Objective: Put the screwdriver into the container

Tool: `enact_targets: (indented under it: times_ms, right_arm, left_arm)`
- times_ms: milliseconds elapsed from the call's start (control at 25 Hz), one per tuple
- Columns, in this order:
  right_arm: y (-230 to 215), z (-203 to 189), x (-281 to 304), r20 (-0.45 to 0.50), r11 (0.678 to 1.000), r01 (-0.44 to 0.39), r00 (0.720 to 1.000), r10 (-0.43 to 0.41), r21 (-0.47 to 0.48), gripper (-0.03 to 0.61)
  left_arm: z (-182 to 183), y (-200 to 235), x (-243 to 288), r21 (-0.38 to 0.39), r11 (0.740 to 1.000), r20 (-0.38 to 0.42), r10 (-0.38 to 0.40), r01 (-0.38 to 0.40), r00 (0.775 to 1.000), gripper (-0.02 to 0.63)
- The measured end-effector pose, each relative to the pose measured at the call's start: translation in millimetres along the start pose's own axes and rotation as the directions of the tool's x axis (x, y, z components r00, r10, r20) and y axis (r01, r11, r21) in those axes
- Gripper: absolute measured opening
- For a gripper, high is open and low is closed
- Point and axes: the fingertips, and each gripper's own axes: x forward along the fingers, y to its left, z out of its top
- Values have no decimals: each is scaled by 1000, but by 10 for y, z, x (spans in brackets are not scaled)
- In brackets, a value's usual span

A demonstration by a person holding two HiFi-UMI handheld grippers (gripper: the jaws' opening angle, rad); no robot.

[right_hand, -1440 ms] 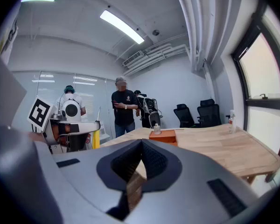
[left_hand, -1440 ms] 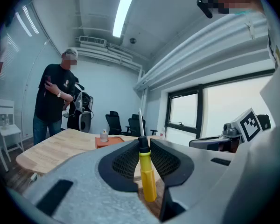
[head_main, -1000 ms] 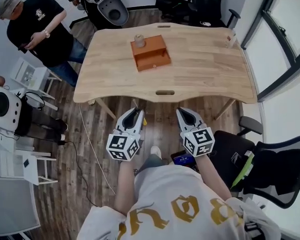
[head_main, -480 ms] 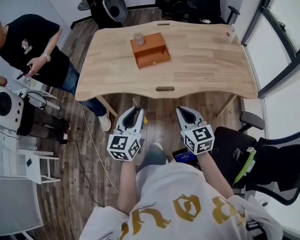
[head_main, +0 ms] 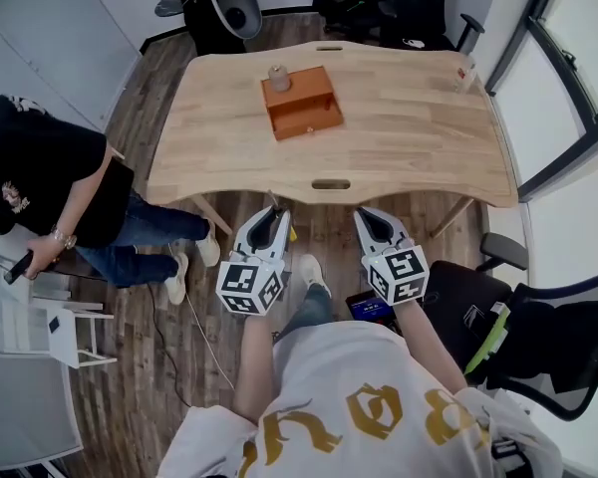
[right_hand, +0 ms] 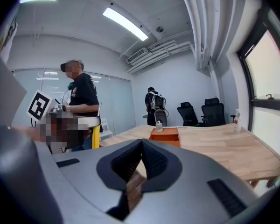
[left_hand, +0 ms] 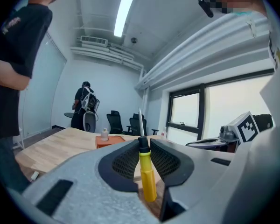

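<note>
On the left gripper (left_hand: 141, 144), the fingers (left_hand: 126, 162) are clamped on the screwdriver (left_hand: 147, 171) at the top of its yellow handle. The blade stands up and the handle hangs below, a hold judged fit for carrying. The right gripper (right_hand: 141, 143) has its fingers pressed together at the tips with nothing between them, and is judged idle. Both grippers sit side by side over the floor (head_main: 140, 366), short of the counter (head_main: 409, 137) edge. The container (head_main: 301, 103), an orange box, stands toward the counter's far side, well apart from the screwdriver. A small bottle (head_main: 278, 78) is at its far left corner; whether inside or beside cannot be told. Delivery is not yet made.
</note>
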Motion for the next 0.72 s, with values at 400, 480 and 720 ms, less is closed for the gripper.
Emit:
enact_targets:
  times_ms: [400, 480, 720]
  right_arm:
    - [-491, 194, 980, -47, 1000, 26, 999, -26, 5, 9]
    - [-606, 227, 1257, -53, 999, 34, 998, -33, 18, 9]
    - [-771, 250, 2041, -86, 999, 16, 996, -12, 39, 9]
  left_arm:
    - [-39, 702, 958, -53, 999, -77, -4, 0, 997, 76]
    - [1, 889, 1182, -47, 999, -86, -10, 6, 996, 75]
    - [87, 1538, 1706, -88, 996, -105, -22, 13, 994, 75]
